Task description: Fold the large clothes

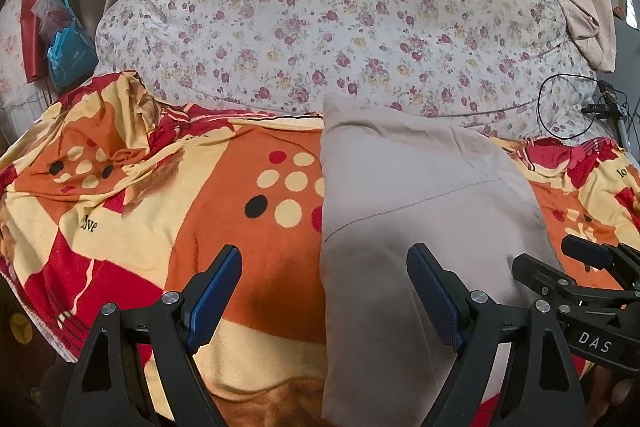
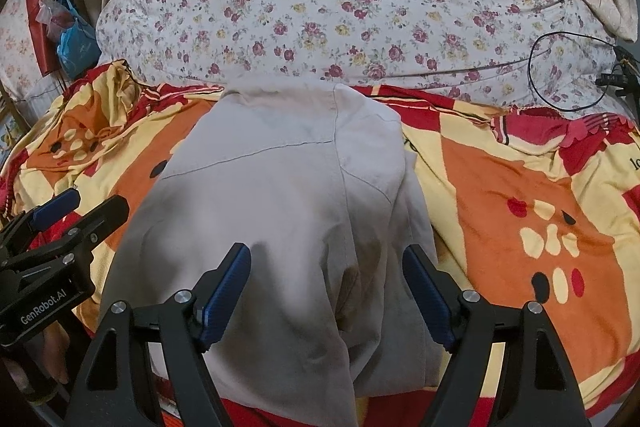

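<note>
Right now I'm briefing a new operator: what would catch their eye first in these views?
The beige garment lies lengthwise in the middle, on a loud orange, red and yellow blanket. Both grippers, left and right, hang open over its near end. Behind lies a floral quilt.

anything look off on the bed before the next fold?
Mostly tidy. The beige garment lies folded lengthwise on the orange blanket, but its right layer sits offset, so the edges don't line up. The blanket is bunched at its far left corner. A black cable loops on the floral quilt. Both grippers open, holding nothing.
</note>
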A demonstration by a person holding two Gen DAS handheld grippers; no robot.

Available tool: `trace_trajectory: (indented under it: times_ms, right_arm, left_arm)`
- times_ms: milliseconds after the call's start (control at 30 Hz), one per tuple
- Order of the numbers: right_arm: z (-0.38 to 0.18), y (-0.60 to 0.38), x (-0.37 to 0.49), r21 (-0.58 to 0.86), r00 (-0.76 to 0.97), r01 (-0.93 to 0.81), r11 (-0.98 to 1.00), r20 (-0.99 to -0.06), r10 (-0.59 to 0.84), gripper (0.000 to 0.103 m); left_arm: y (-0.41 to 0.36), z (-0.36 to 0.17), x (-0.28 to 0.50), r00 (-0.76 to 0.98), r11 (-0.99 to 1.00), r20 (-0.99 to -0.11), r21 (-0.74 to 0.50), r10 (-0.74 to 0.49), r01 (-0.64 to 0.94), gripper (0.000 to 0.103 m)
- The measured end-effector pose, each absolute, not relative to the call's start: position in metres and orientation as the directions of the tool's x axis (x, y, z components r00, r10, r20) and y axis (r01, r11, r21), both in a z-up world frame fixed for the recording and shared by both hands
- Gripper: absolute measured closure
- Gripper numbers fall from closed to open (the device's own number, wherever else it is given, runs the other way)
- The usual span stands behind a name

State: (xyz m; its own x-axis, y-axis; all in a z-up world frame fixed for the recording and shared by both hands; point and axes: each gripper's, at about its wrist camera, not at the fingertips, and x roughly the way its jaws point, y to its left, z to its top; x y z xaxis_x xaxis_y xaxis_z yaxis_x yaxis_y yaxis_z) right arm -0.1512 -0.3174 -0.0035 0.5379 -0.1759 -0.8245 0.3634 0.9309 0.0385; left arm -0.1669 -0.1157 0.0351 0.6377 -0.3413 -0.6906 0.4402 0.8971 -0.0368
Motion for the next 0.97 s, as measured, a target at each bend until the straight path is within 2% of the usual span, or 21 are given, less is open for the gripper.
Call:
trace_trajectory:
  times_ms: [733,967]
  right_arm:
    - [-0.008,-0.322,-0.137,0.032,0.526,0.345,0.938,-0.834,-0.165,0.023]
    - [-0.01,-0.325,-0.133,0.033,0.526,0.341,0.939,-0.835,-0.161,0.023]
  left_arm:
    - [-0.122,0.029,-0.15,0.622,0.899,-0.706,-0.049,-0.339,0.435,0.018]
    - [-0.115,0.025,-0.136,0.603,0.892,-0.707,-0.089,-0.37,0.443,0.018]
